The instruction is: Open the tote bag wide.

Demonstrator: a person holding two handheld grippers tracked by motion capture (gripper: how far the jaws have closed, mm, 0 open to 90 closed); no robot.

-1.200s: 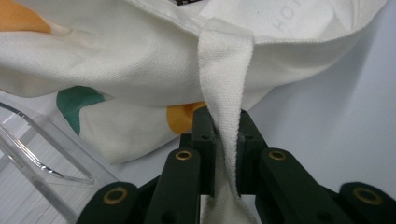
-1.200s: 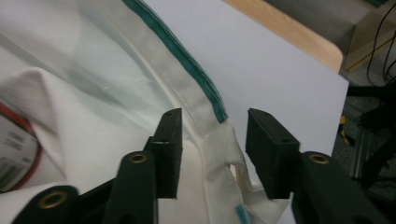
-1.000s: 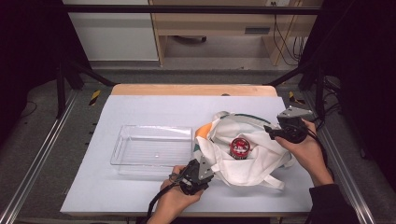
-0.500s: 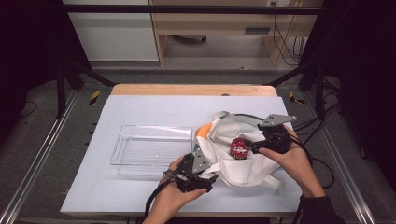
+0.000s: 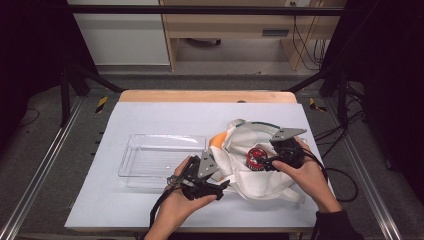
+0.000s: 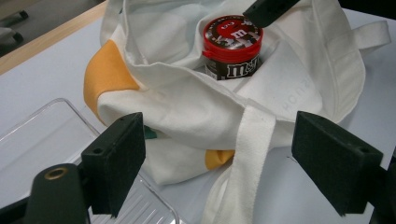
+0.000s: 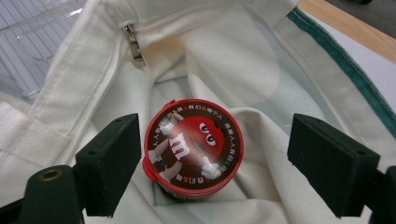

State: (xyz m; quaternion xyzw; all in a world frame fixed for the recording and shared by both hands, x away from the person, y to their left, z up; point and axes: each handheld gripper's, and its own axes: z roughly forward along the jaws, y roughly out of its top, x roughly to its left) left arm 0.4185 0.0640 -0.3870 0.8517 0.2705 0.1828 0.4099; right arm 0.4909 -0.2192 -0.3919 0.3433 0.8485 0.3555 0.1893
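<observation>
A white cloth bag (image 5: pixel 235 172) with orange patches and green trim lies open on the table's right half. Inside it stands a candy tub (image 5: pixel 255 159) with a red lid. My right gripper (image 5: pixel 265 162) reaches into the bag's mouth from the right. Its jaws stand open on either side of the tub (image 7: pixel 194 147), the left one almost at the lid. My left gripper (image 5: pixel 221 181) is open at the bag's near left edge. A bag strap (image 6: pixel 243 154) runs between its jaws, and the tub (image 6: pixel 232 46) sits beyond.
A clear plastic tray (image 5: pixel 160 157) lies left of the bag, close behind the left hand; its corner (image 6: pixel 42 154) shows beside the left jaw. A metal zip pull (image 7: pixel 134 46) hangs at the bag's rim. Bare white table surface (image 5: pixel 165 117) lies behind.
My right gripper has moved left from the bag's right edge into its mouth, around the tub. The left gripper has stayed at the bag's near edge, shifted only slightly.
</observation>
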